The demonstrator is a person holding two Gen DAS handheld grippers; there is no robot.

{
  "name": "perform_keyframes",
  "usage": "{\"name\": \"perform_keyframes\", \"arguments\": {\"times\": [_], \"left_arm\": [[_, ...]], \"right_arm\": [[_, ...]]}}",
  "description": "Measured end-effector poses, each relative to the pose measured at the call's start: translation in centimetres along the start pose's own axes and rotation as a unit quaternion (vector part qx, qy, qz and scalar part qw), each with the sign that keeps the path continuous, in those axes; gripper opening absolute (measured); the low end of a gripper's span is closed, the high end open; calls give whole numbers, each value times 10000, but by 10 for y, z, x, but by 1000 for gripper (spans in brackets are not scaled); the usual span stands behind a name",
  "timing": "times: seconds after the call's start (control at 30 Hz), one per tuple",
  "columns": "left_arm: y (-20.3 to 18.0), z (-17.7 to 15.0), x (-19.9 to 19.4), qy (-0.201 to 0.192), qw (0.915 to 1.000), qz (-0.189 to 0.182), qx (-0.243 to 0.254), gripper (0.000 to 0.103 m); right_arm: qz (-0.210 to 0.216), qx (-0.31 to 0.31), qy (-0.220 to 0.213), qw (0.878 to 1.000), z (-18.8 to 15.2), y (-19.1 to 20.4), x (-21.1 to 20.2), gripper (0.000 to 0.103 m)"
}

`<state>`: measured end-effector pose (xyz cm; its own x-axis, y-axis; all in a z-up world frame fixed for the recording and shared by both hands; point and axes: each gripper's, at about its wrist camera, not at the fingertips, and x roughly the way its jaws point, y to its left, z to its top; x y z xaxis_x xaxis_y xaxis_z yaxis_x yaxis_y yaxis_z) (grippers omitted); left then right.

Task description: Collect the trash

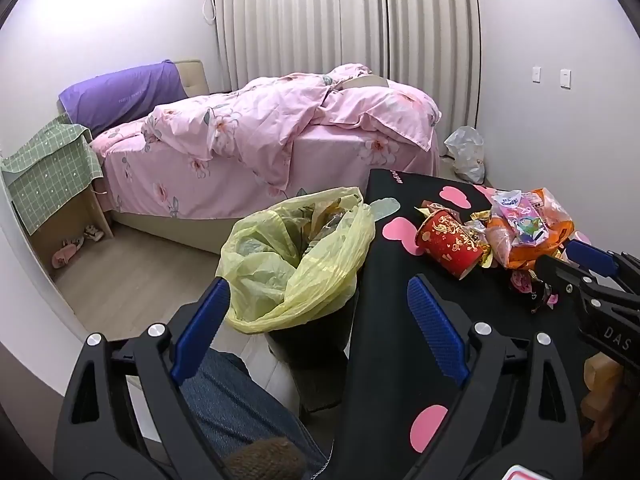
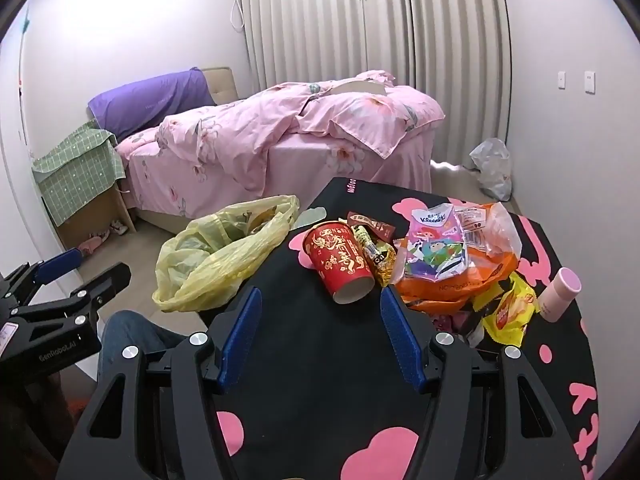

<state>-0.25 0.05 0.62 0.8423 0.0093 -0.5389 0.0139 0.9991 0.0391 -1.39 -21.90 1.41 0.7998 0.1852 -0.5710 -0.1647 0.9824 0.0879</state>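
A red paper cup (image 2: 342, 264) with gold print lies on its side on the black table (image 2: 320, 360), also in the left wrist view (image 1: 450, 242). Behind it is a heap of wrappers: a Kleenex pack (image 2: 434, 248), an orange bag (image 2: 460, 280), a yellow snack packet (image 2: 510, 312). A bin lined with a yellow bag (image 1: 296, 256) stands open left of the table (image 2: 224, 256). My right gripper (image 2: 320, 308) is open and empty just short of the cup. My left gripper (image 1: 320, 300) is open and empty over the bin's near side.
A pink bottle (image 2: 558, 294) lies at the table's right. A bed with pink bedding (image 1: 260, 140) fills the back. A nightstand under green cloth (image 1: 52, 176) stands at the left. A white plastic bag (image 1: 466, 152) lies on the floor by the curtains. A person's knee in jeans (image 1: 240, 404) is below.
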Motion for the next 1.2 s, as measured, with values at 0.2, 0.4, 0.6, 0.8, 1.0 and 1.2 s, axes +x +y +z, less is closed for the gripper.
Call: {"name": "perform_keyframes", "arguments": {"times": [0.2, 0.4, 0.6, 0.8, 1.0, 1.2], "left_arm": [[-3, -1, -5, -49, 10000, 37, 30, 86], [-3, 0, -6, -91, 9999, 54, 8, 86], [-3, 0, -6, -72, 10000, 49, 17, 86], [-4, 0, -6, -65, 10000, 40, 6, 86], [-4, -1, -4, -25, 10000, 22, 12, 86], [-4, -2, -3, -19, 10000, 22, 15, 86]], "right_arm": [[31, 15, 53, 10000, -1, 0, 4, 59], [29, 14, 48, 10000, -1, 0, 4, 59], [40, 29, 71, 10000, -1, -1, 4, 59], [38, 28, 74, 10000, -2, -1, 3, 59], [28, 34, 64, 10000, -2, -1, 3, 59], [32, 28, 74, 10000, -2, -1, 3, 59]]}}
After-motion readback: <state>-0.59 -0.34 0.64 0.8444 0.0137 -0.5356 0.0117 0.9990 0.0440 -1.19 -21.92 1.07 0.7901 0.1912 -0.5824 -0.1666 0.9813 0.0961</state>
